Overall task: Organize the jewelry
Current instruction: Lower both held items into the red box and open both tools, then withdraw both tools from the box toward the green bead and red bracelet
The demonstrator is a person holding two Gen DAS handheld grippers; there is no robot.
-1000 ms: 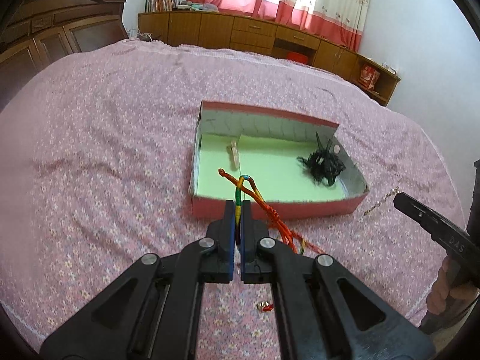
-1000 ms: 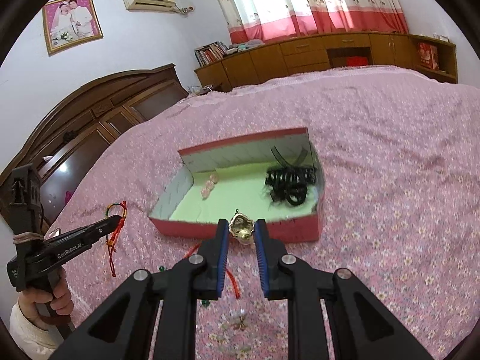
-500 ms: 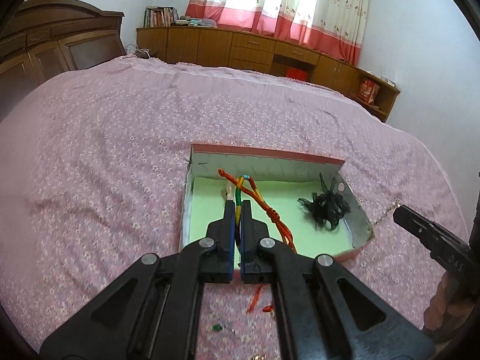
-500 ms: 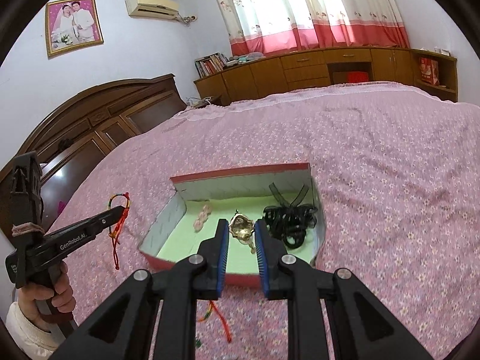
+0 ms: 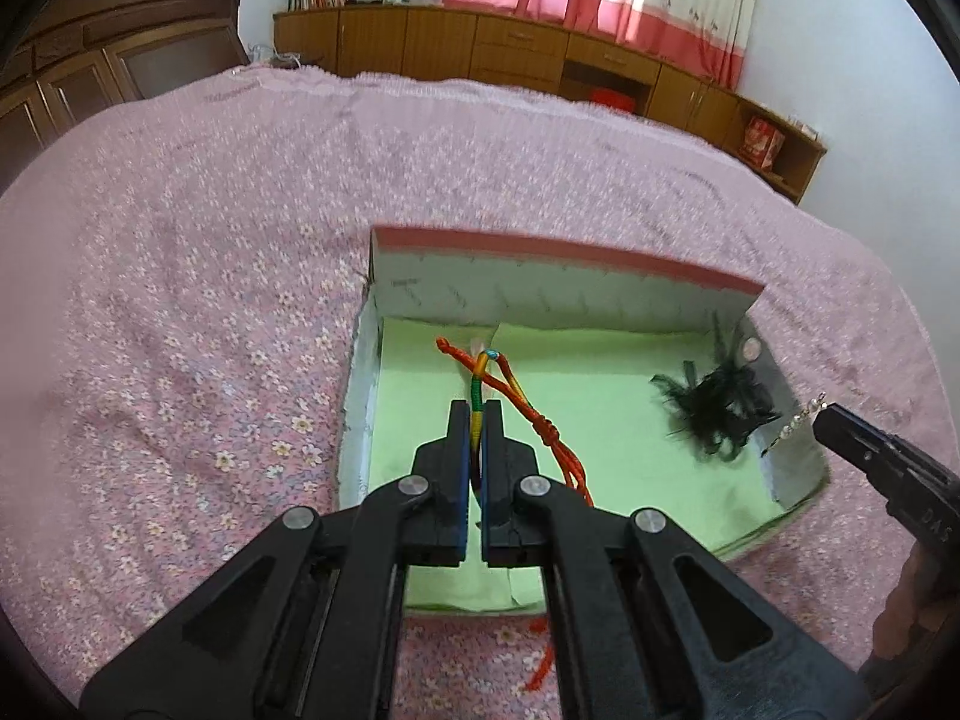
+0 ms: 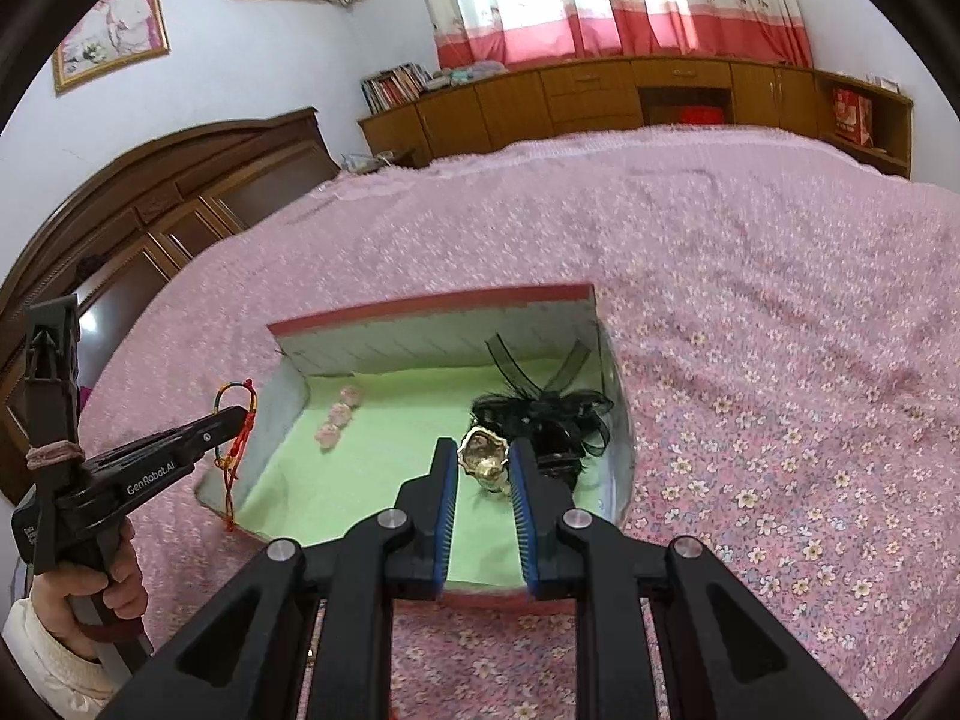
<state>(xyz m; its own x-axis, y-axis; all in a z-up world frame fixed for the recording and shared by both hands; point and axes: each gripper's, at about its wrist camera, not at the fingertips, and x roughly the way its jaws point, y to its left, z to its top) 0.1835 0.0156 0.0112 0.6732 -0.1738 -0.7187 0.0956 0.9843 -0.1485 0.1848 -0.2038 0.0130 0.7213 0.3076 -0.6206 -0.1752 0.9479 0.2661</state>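
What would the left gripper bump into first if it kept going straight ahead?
Probably the box's green floor, near the pink flower piece, then the back wall. The left gripper is shut on the cord bracelet and points into the box. Depth is hard to judge.

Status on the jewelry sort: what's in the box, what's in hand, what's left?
Done: a black hair accessory and a pink flower piece lie in the box. In hand: the left gripper is shut on a red braided cord, the right gripper on a gold ornament, both over the green lining. Left: release both; a red strand lies on the bedspread.
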